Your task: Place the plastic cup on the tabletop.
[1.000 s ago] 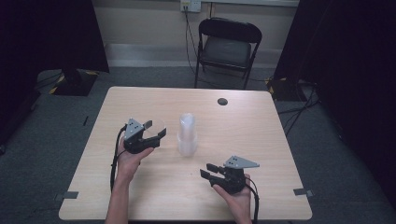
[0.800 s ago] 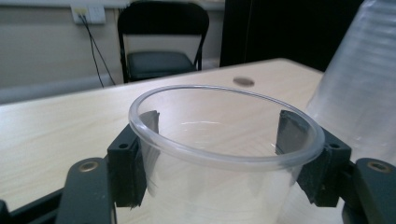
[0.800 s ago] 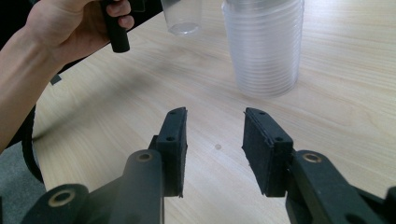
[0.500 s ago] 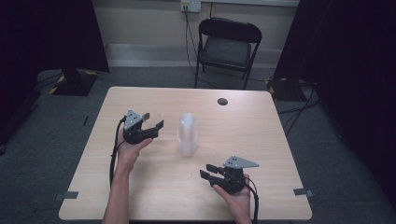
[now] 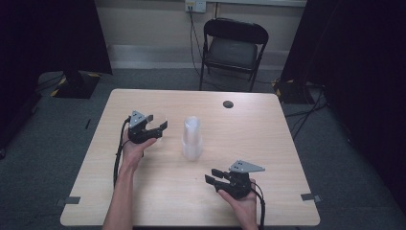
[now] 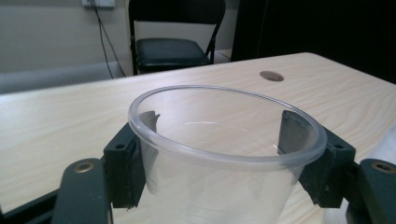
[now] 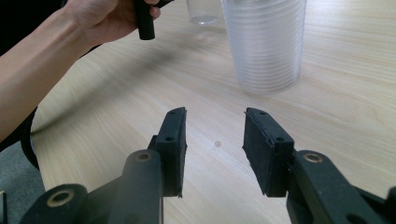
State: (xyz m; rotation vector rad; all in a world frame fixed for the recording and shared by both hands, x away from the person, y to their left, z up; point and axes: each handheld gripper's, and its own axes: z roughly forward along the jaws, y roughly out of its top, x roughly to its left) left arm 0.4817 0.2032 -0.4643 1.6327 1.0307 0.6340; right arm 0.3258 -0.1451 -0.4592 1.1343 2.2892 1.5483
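- A light wooden table [image 5: 268,143] is seen from above; a black folding chair [image 5: 233,48] stands beyond its far edge at 12 o'clock.
- A stack of clear plastic cups [image 5: 192,139] stands upright near the table's middle, well apart from both tools.
- A single clear cup [image 6: 224,154] is placed upright between the pads of the left tool [image 5: 152,128], at about 9 o'clock from the stack. The jaws have just been opening, yet the pads [image 6: 125,163] are still seen against the cup's wall on both sides.
- The right tool [image 5: 215,175] is held low over the table at about 5 o'clock from the stack, its jaws spread with nothing between them.
- A small dark round spot [image 5: 228,104] lies on the table towards 1 o'clock.
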